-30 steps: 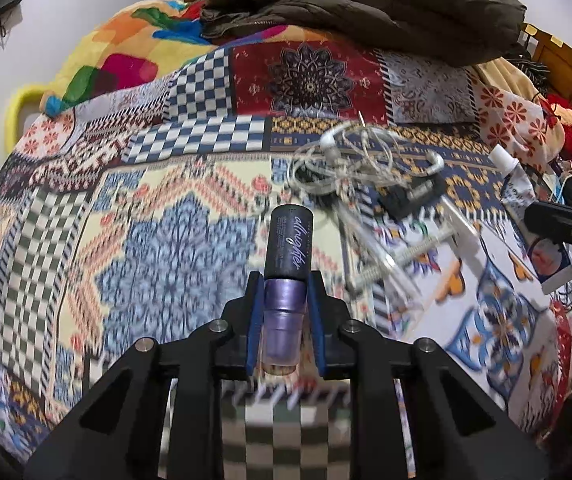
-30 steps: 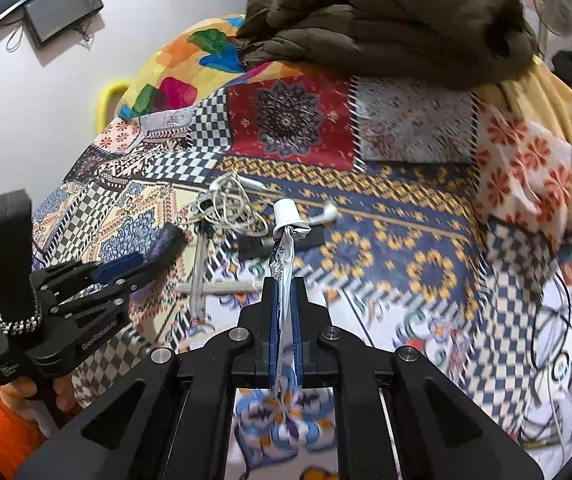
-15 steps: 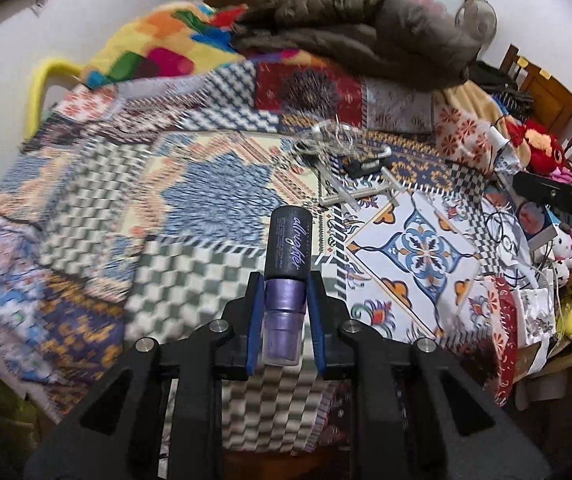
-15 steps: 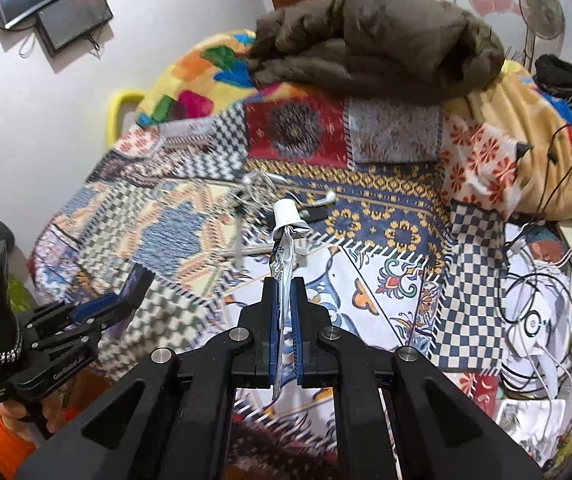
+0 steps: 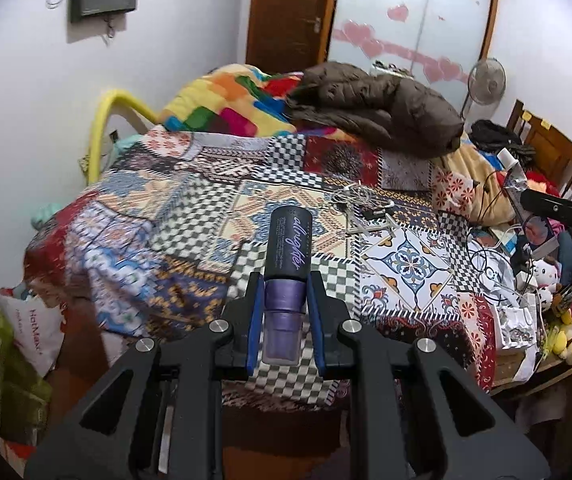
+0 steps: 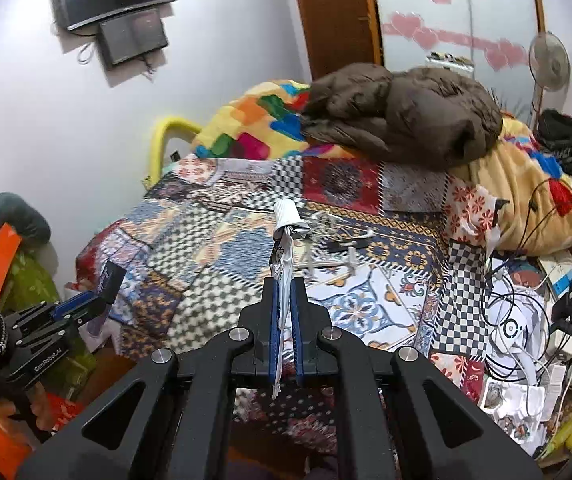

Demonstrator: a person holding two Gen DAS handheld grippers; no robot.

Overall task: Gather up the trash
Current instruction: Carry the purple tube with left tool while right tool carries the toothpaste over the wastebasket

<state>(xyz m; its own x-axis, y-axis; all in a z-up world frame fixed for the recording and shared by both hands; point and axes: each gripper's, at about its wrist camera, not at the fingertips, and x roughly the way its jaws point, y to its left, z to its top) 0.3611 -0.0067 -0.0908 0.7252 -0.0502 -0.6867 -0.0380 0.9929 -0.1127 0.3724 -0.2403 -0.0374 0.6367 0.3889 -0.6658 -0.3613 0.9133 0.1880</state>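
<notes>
My left gripper (image 5: 285, 280) is shut on a purple spray bottle (image 5: 289, 256) with a dark cap, held upright above the foot of the bed. My right gripper (image 6: 285, 284) is shut on a squeezed-flat white tube (image 6: 284, 240) with a white cap, also lifted over the bed. The left gripper (image 6: 100, 300) shows at the left of the right wrist view, with the bottle's dark cap (image 6: 107, 280) at its tip. A black part of the right gripper (image 5: 562, 212) shows at the right edge of the left wrist view.
A patchwork bedspread (image 5: 190, 216) covers the bed, with tangled white earphones (image 5: 356, 194) and small metal items on it. A brown jacket (image 6: 402, 116) lies at the head. Cables, boxes and soft toys (image 6: 526, 320) crowd the right side. A white bag (image 5: 42, 328) sits on the floor at left.
Both grippers have pulled back and risen away from the bed, each keeping its item. The bed looks smaller, and the door, wall screen and floor have come into view.
</notes>
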